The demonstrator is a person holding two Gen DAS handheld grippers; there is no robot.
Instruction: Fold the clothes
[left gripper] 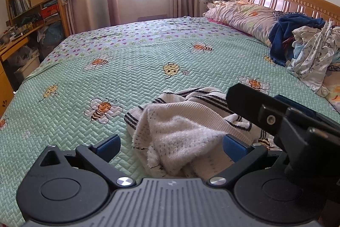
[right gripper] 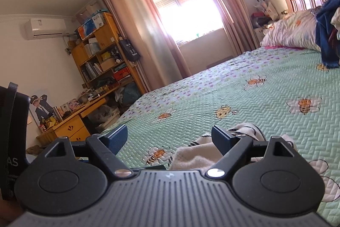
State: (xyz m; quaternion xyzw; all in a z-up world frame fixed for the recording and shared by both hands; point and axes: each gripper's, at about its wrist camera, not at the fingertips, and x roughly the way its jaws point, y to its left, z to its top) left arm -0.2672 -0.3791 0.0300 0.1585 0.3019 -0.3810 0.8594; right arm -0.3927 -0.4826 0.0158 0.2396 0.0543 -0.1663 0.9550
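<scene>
Both the left tongs [left gripper: 170, 147] and right tongs [right gripper: 170, 138] are hovering spread apart over the crumpled striped sweater [left gripper: 182, 120] lying on the bed [left gripper: 138, 61].

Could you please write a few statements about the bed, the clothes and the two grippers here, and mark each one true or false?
1. The left gripper is open, its fingers either side of the white striped garment. True.
2. The white striped garment is neatly folded. False: it lies crumpled on the bedspread.
3. The right gripper is shut on cloth. False: its jaws stand apart and grip nothing.
4. A pile of unfolded clothes lies near the headboard. True.
5. The bedspread is plain white. False: it is green with a bee print.
</scene>
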